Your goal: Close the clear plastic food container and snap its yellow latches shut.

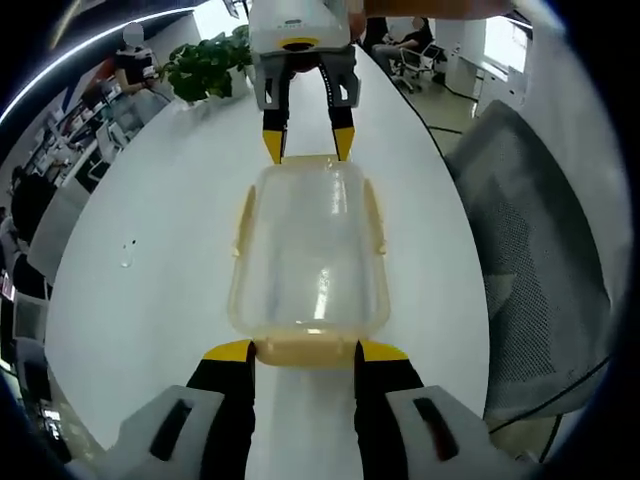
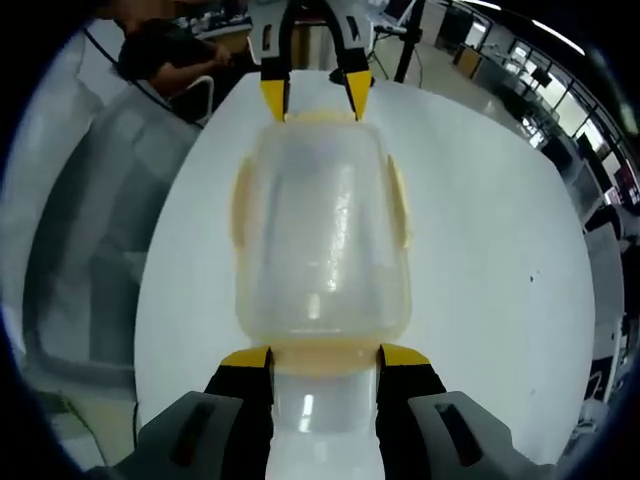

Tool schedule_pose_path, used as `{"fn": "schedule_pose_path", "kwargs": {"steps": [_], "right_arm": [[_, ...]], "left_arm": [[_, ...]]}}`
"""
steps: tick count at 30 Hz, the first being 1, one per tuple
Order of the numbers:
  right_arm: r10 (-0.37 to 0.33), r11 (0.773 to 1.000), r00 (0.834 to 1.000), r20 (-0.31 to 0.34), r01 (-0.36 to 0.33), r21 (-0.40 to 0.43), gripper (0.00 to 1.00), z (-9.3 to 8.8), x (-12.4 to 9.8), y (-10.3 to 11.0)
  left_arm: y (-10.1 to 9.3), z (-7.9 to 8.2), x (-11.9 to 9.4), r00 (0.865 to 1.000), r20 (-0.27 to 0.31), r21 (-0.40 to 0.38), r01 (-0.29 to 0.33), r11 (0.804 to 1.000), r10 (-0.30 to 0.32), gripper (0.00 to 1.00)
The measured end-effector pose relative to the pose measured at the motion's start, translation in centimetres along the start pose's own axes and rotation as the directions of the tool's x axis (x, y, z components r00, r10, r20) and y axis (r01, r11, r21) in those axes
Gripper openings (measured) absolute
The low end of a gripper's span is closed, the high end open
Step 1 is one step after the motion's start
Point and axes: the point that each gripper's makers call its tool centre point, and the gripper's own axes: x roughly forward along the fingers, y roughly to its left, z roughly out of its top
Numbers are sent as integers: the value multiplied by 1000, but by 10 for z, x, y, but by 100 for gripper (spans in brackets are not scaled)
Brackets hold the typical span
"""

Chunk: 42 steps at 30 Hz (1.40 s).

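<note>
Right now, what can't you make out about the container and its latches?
- Clear plastic food container: whether the end yellow latches are snapped; left gripper and right gripper tips cover them.
- Lid seal: frosted plastic blurs it in the right gripper view.
- Side latches: too small to judge.

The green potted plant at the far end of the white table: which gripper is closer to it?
Right. The right gripper sits at the clear plastic container's end nearest the green potted plant; the left gripper is at the opposite end.
</note>
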Motion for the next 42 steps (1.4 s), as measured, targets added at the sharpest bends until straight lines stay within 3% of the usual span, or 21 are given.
{"fn": "schedule_pose_path", "kwargs": {"steps": [12,42], "right_arm": [[-3,1000,999,-33,3,-6,38,-29,-11,-3],[14,1000,997,-73,-14,-6,38,-80,-32,-6]], "left_arm": [[1,28,14,1000,23,-5,-2,1000,2,37],[1,75,39,997,79,-26,18,999,-16,37]]}}
